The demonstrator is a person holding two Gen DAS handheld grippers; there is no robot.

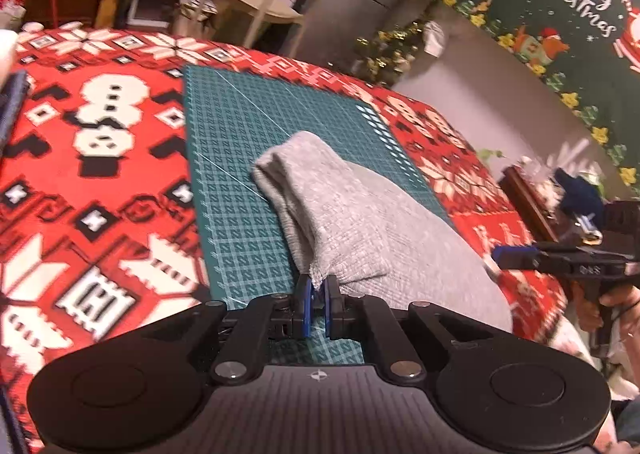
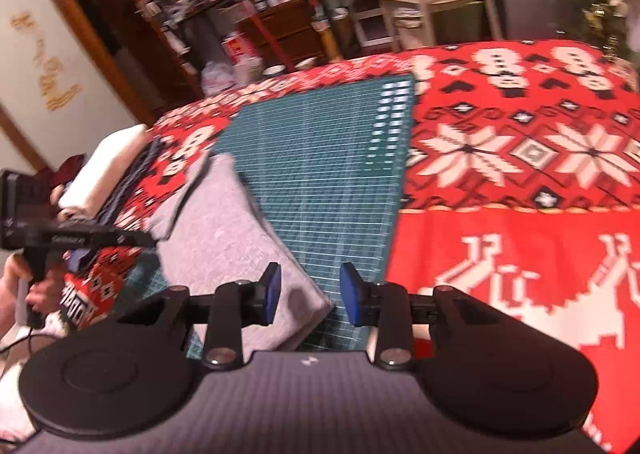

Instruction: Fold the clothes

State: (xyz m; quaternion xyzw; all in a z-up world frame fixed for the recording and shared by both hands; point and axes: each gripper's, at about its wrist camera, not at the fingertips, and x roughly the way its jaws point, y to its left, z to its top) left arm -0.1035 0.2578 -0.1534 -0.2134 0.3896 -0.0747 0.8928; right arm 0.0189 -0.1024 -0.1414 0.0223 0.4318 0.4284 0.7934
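Left gripper: jaws closed on a corner of the grey garment | garment: bunched, draped over green cutting mat | mat: on red patterned cloth covering the worktop | right gripper: at right edge (state unclear), hand-held.

Each handheld gripper is matte black with blue finger pads, silver screw heads (two per linkage) and round side discs.
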